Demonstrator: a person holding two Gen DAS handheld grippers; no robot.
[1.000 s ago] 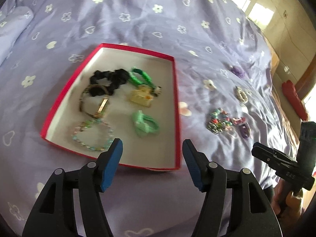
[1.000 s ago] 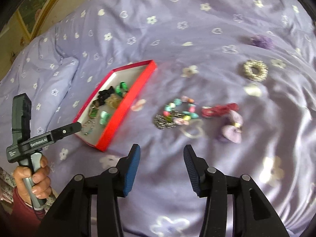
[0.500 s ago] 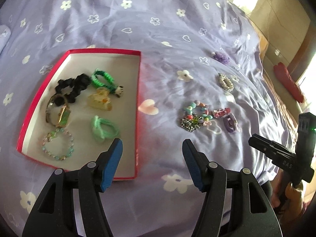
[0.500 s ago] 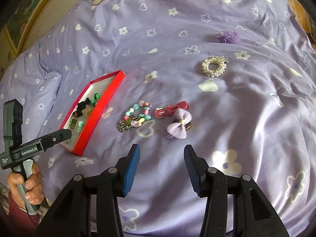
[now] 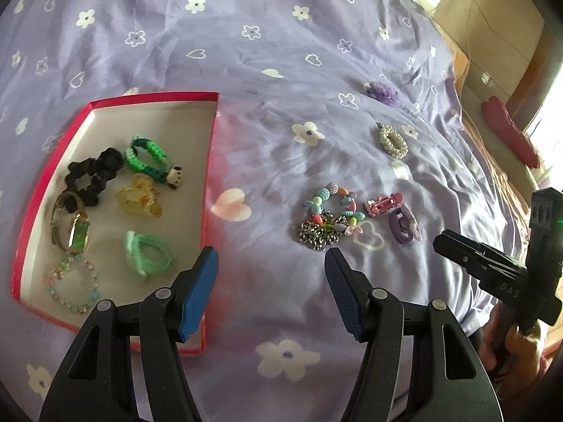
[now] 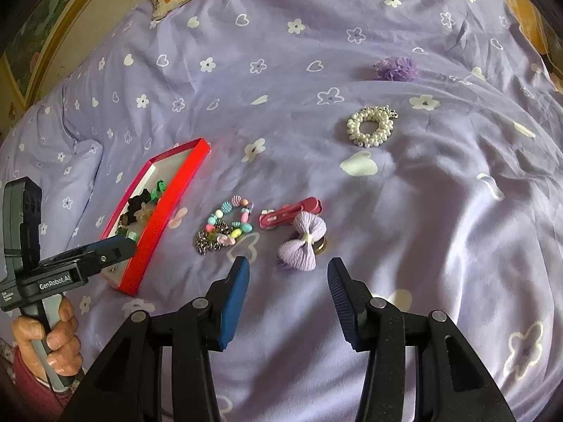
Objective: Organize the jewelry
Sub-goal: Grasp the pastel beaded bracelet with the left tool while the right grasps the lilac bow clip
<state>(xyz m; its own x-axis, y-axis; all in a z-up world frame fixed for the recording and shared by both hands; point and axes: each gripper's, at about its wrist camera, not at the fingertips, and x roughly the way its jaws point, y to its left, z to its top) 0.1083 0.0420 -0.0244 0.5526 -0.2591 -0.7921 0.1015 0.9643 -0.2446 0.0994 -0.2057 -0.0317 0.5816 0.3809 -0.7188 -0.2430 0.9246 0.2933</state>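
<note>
Near you on the bed (image 6: 440,211), both grippers' fingers (image 5: 200,290) stand apart and empty; your right gripper (image 6: 288,302) faces the lilac bow clip (image 6: 303,241), readying a grab.

Six pieces in one red box (image 5: 211,161); six loose pieces outside.

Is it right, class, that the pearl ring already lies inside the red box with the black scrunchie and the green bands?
Not quite. The pearl ring lies out on the bedspread, well away from the red box, as the right wrist view shows. The black scrunchie and green bands are inside.
</note>
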